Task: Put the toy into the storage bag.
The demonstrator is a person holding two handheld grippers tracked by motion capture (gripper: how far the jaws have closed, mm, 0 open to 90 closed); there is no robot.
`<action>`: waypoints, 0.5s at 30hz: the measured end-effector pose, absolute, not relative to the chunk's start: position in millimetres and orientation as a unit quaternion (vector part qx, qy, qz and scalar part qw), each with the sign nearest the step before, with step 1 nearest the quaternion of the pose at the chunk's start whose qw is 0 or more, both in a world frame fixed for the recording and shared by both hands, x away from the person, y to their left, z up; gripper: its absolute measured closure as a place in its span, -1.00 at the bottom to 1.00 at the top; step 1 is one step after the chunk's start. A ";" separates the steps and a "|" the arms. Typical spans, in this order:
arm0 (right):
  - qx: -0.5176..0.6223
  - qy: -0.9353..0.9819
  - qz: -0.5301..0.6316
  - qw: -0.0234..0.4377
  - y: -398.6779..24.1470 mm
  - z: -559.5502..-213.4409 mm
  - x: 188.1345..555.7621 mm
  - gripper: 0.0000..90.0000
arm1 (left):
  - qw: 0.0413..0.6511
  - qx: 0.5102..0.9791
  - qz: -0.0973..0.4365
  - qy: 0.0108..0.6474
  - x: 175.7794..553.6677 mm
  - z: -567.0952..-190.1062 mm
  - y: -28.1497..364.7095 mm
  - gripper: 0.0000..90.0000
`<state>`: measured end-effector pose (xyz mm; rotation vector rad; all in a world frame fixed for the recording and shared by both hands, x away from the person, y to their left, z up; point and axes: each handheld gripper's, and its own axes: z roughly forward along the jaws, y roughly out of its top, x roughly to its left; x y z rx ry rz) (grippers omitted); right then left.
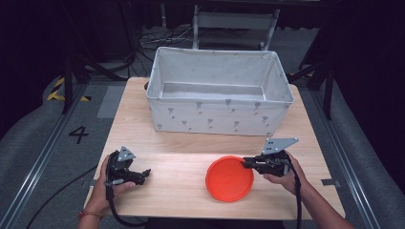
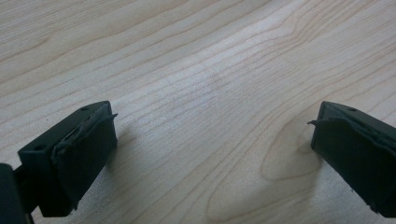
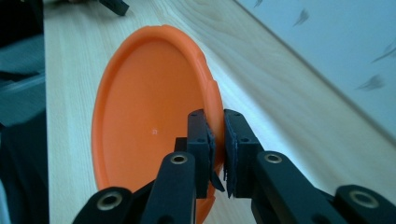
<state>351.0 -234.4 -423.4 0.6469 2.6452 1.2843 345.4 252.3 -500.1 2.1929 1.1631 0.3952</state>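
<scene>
Keeping the right tool clamped squarely on the near rim of the orange plate, lying on the counter before the fabric bin, should prevent slipping, while the left tool rests open.

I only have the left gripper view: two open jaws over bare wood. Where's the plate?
Observer: The orange plate lies on the table's right side, in front of the fabric bin.
Operator: Anything holding it?
Observer: Yes, the right gripper is shut on its rim.
Operator: Bin loaded?
Observer: No, the high view shows its bottom bare.
</scene>
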 end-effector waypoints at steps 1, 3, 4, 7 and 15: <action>0.210 0.878 0.425 0.069 -235.6 -419.7 349.4 0.83 | 0.309 0.830 0.150 0.440 345.4 -500.1 252.3 -0.99; 0.201 0.883 0.415 0.091 -238.6 -411.0 344.7 0.83 | 0.309 0.830 0.150 0.440 345.3 -500.2 252.3 -0.99; 0.196 0.886 0.410 0.099 -240.2 -406.8 342.8 0.83 | 0.310 0.829 0.150 0.441 345.3 -500.2 252.2 -0.99; 0.185 0.893 0.392 0.123 -245.6 -394.4 338.0 0.83 | 0.309 0.830 0.150 0.440 345.3 -500.1 252.3 -0.99; 0.169 0.905 0.351 0.167 -263.3 -353.8 328.3 0.83 | 0.309 0.830 0.150 0.440 345.3 -500.1 252.3 -0.99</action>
